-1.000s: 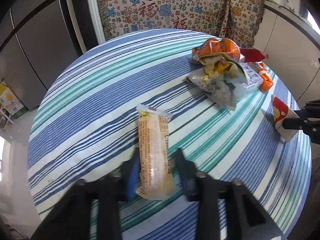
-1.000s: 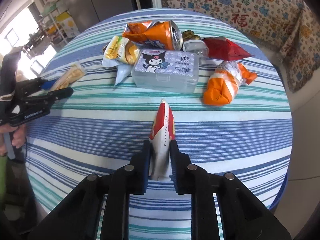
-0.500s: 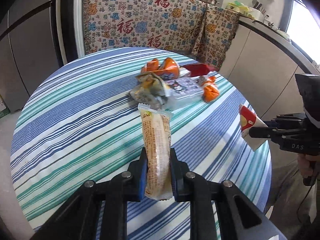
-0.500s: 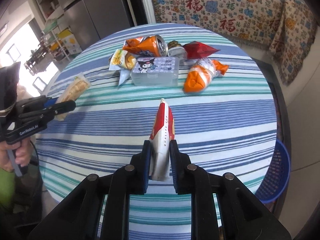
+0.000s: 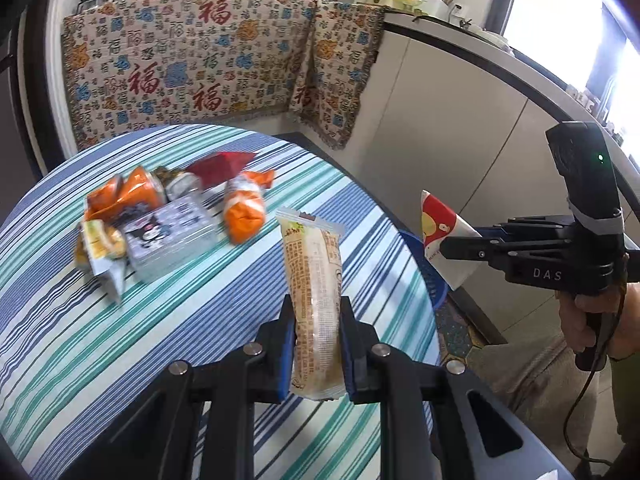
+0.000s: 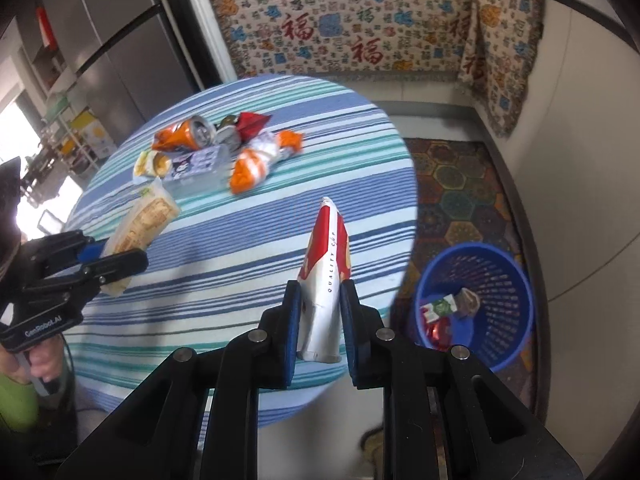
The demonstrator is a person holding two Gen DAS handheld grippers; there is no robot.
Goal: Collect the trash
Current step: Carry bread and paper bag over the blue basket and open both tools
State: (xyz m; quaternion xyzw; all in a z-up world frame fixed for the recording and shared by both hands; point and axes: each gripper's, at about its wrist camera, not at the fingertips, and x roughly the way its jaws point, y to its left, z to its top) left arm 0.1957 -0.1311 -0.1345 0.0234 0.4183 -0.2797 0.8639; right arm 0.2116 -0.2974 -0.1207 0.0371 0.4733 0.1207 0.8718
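Note:
My left gripper (image 5: 316, 312) is shut on a long tan snack wrapper (image 5: 314, 280), held up above the striped round table (image 5: 200, 320). The same wrapper (image 6: 140, 224) and left gripper (image 6: 124, 260) show at the left of the right wrist view. My right gripper (image 6: 318, 300) is shut on a flattened red-and-white paper cup (image 6: 326, 276), near the table's right edge; the cup (image 5: 444, 236) also shows in the left wrist view. A blue mesh bin (image 6: 476, 304) stands on the floor to the right, with a few wrappers inside.
A heap of trash lies on the far part of the table: an orange can (image 6: 186, 136), a clear printed box (image 6: 196, 168), an orange-and-white packet (image 6: 256, 160) and a red wrapper (image 6: 250, 122). A patterned cloth (image 6: 360, 28) covers the counter behind. A patterned mat (image 6: 456, 196) lies under the bin.
Both grippers have lifted and swung right toward the table edge with their trash. The left jaws, loosely around the wrapper at first, closed on it. The blue bin has come into view.

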